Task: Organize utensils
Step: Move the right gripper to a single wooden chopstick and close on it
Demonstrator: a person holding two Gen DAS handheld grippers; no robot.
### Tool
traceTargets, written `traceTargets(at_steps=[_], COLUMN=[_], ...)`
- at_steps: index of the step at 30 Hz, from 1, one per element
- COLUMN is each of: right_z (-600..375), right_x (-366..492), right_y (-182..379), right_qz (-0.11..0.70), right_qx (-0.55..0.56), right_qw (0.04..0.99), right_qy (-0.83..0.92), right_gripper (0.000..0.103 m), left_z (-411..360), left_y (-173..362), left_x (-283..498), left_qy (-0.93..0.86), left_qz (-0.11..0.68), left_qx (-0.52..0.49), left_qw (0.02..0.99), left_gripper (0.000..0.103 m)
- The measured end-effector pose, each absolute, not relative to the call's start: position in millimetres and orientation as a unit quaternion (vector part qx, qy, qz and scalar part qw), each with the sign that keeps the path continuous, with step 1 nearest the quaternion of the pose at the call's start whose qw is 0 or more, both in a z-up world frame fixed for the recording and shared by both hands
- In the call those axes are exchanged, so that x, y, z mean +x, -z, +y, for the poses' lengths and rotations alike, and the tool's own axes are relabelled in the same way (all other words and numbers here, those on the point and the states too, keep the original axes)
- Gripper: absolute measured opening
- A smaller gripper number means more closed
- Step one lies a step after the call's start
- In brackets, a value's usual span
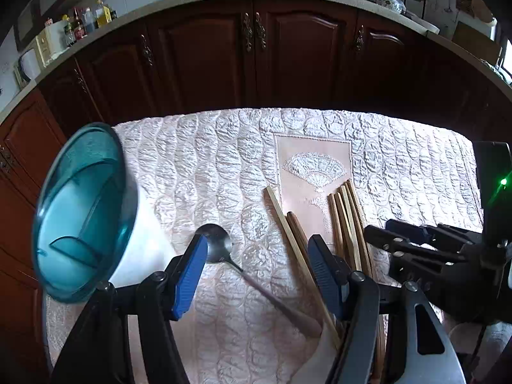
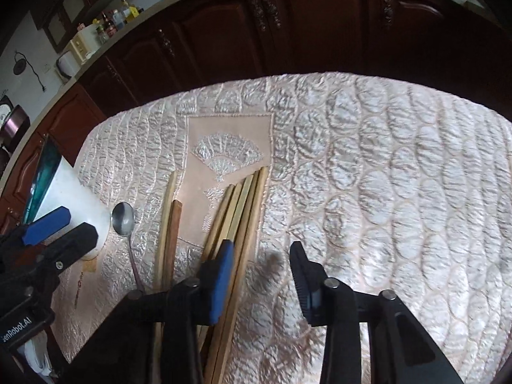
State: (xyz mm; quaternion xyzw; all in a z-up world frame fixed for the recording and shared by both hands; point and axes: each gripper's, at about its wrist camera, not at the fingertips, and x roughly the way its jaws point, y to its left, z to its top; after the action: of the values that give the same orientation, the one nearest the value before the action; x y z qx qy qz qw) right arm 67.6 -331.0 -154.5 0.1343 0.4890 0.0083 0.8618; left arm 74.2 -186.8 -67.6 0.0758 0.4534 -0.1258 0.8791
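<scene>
A metal spoon (image 1: 219,244) lies on the quilted pink tablecloth (image 1: 198,160), its handle running back between the fingers of my left gripper (image 1: 256,246), which is open just above it. A white utensil holder with a teal divided insert (image 1: 83,211) stands at the left. A loose pair of wooden chopsticks (image 1: 288,224) and a bundle of several chopsticks (image 1: 347,217) lie to the right. In the right wrist view, my right gripper (image 2: 261,249) hovers open over bare cloth, its blue-padded finger above the bundle (image 2: 243,198). The spoon (image 2: 123,217) and holder (image 2: 80,198) are at its left.
Dark wooden cabinets (image 1: 256,57) rise behind the table's far edge. A stone countertop (image 1: 134,12) above them holds bottles, pots and a dish rack. The cloth to the right of the chopsticks (image 2: 400,176) is bare.
</scene>
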Motion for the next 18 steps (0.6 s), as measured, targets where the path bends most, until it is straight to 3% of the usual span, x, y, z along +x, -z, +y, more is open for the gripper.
traceTargets(at_steps=[4,7,14,16,18], right_z=[-324,-322,-354,-365,-372], right_x=[78,84,66,59,52], right_y=[164,166,162,162,161], right_qz=[0.504,0.505,0.497,0.498,0.497], right_qx=[0.128,0.129,0.126,0.133,0.137], right_qw=[0.854,0.853,0.858,0.857,0.856], right_qy=[-0.01,-0.018,0.019,0.03,0.04], right_gripper=[0.028,0.015,0.009,0.009,0.009], left_z=[-200,-207,-216,-219,-222], left_y=[78,88,114,123,130], left_x=[85,95,115,120,122], left_qy=[0.12,0.114,0.112,0.126,0.143], left_qz=[0.462,0.474,0.512,0.529,0.542], left_qx=[0.092,0.1,0.085,0.07,0.059], left_qw=[0.874,0.868,0.848,0.836,0.826], left_gripper=[0.065,0.063,0.055,0.047,0.026])
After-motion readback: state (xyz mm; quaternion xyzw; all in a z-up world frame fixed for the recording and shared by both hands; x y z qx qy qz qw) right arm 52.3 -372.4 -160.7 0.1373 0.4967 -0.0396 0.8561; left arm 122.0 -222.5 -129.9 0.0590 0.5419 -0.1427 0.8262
